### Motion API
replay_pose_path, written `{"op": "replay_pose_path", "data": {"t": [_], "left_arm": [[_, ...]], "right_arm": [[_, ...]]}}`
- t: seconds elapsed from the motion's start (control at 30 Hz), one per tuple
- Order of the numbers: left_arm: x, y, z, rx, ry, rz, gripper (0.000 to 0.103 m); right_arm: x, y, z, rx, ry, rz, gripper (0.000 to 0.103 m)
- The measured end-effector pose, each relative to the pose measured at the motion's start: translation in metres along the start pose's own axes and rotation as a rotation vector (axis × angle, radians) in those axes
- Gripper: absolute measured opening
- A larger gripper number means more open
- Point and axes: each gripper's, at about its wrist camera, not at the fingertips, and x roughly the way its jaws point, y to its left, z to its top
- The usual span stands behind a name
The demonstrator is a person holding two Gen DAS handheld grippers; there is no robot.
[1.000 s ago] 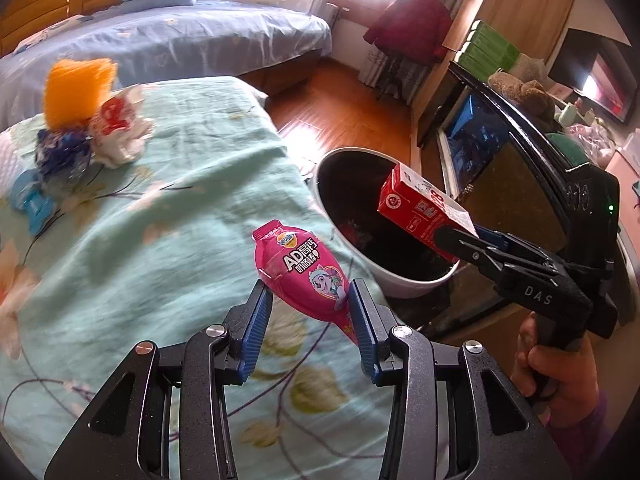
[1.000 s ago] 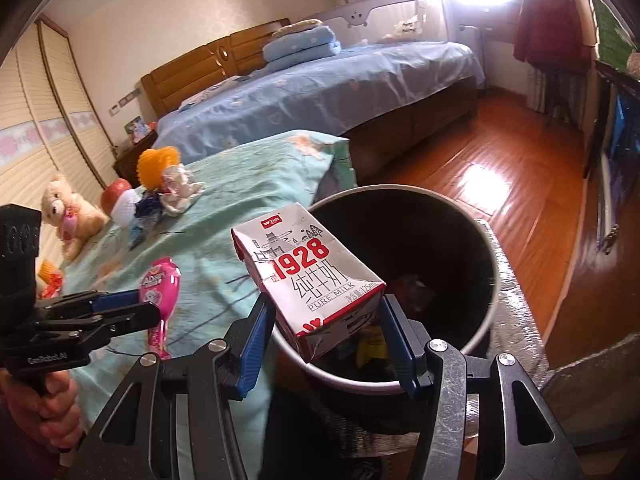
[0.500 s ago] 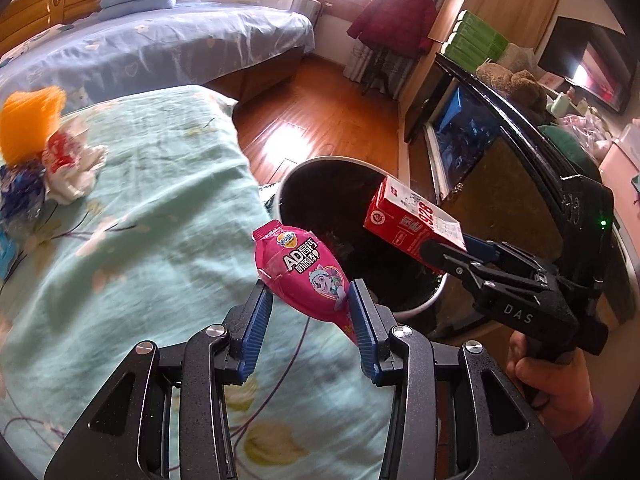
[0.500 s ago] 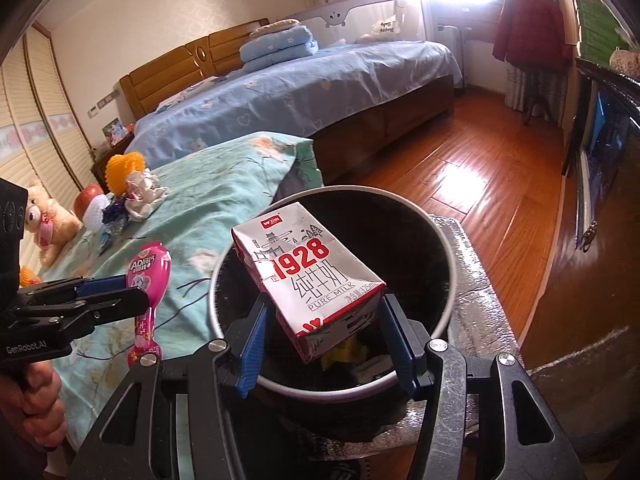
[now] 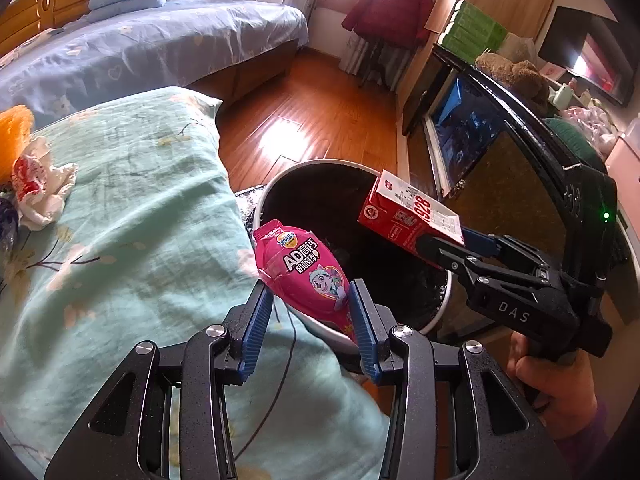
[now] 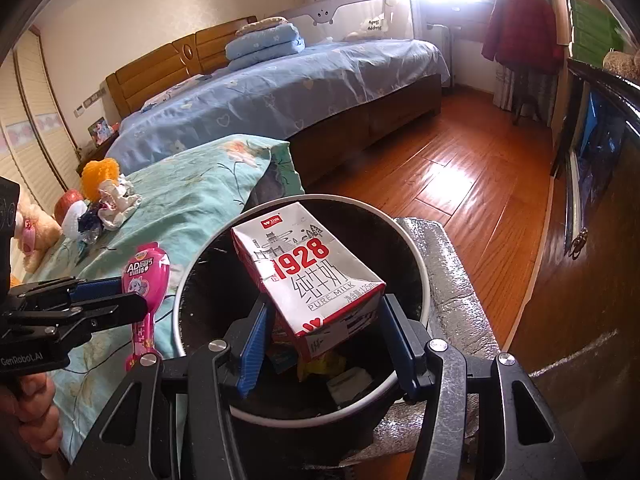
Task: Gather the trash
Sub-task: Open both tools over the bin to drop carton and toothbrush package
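Note:
My left gripper [image 5: 310, 304] is shut on a pink snack wrapper [image 5: 306, 270] and holds it at the near rim of the black trash bin [image 5: 280, 184]. My right gripper [image 6: 322, 320] is shut on a red and white "1928" milk carton [image 6: 308, 276] and holds it above the open bin [image 6: 420, 252], which has trash in its bottom. The carton [image 5: 408, 216] shows over the bin's right side in the left wrist view. The wrapper [image 6: 146, 280] shows left of the bin in the right wrist view.
A bed with a teal floral cover [image 5: 120, 220] lies left of the bin. On it are crumpled white and red trash [image 5: 38, 188], an orange item [image 6: 100, 172] and soft toys [image 6: 36, 224]. A blue bed [image 6: 280, 84], wood floor [image 6: 460, 176] and a dark cabinet [image 5: 500, 152] surround.
Both grippers have moved toward the bin with their loads. The carton is now over the bin's opening and the pink wrapper has reached its rim.

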Motion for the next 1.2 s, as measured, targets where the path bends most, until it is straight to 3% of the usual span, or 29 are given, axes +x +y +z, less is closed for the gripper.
{"op": "replay_pose_path", "data": {"t": [0.8,0.87,0.93,1.2], "left_arm": [[0.027,-0.012,0.020,0.009,0.037,0.005,0.040],[0.026,-0.012,0.019,0.004,0.040,0.011,0.041],[0.025,-0.011,0.019,-0.002,0.038,0.017,0.052],[0.003,0.012,0.000,-0.061,0.006,0.050,0.056]], "right_arm": [[0.017,-0.018,0.014,0.026,0.036,-0.007,0.056],[0.018,-0.019,0.016,0.034,0.039,-0.003,0.056],[0.018,-0.023,0.016,0.051,0.043,0.006,0.056],[0.008,-0.016,0.016,0.071,0.013,0.025,0.071]]}}
